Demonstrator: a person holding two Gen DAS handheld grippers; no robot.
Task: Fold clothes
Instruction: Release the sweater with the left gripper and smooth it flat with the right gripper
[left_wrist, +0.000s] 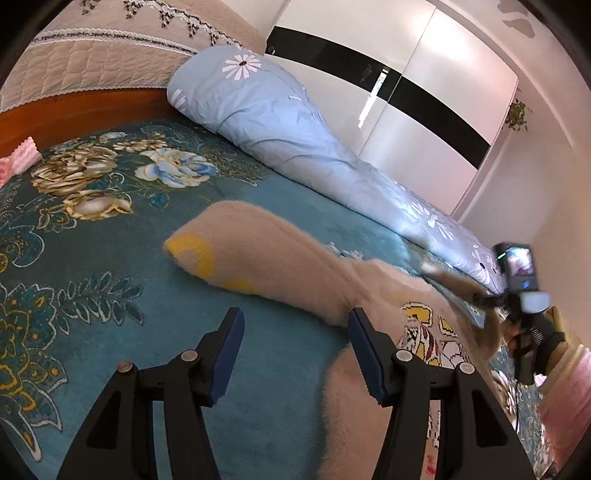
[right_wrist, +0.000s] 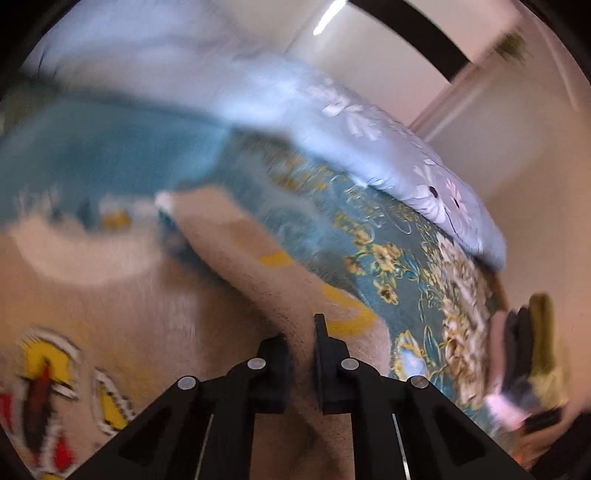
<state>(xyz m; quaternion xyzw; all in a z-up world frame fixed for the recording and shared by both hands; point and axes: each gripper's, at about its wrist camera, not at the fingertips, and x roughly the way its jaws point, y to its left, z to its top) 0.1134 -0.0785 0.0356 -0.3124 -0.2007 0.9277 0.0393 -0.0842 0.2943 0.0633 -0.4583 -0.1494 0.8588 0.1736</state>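
I hold 2 grippers over a bed covered by a teal bedspread (left_wrist: 110, 229) with gold and blue flowers. A fuzzy beige sweater (left_wrist: 258, 251) lies on it, 1 sleeve stretched toward the headboard, its yellow-marked cuff (left_wrist: 188, 254) resting flat on the spread. The chest carries a yellow, red and white patch (left_wrist: 424, 332), partly hidden behind my finger.

My left gripper (left_wrist: 295, 354) hangs just above the spread beside the sweater's body, jaws about half open with nothing between them; its right blue pad (left_wrist: 364, 350) sits at the sweater's edge, though I cannot tell whether it touches.

My right gripper (right_wrist: 301, 354) has its jaws drawn nearly together on a fold of the sweater's beige fabric near a yellow stripe (right_wrist: 347, 321). In the left view that gripper appears at the far right edge, lifting a stretched bit of sweater; my hand there is mostly cut off.

The right view is heavily blurred, so the patch and collar are smeared. A pale blue quilt (left_wrist: 280, 122) with daisies runs along the bed's far side. A pink-and-white cloth (left_wrist: 18, 162) is cut off at the left edge. Dark and olive items (right_wrist: 532, 343) at the right are too blurred to identify
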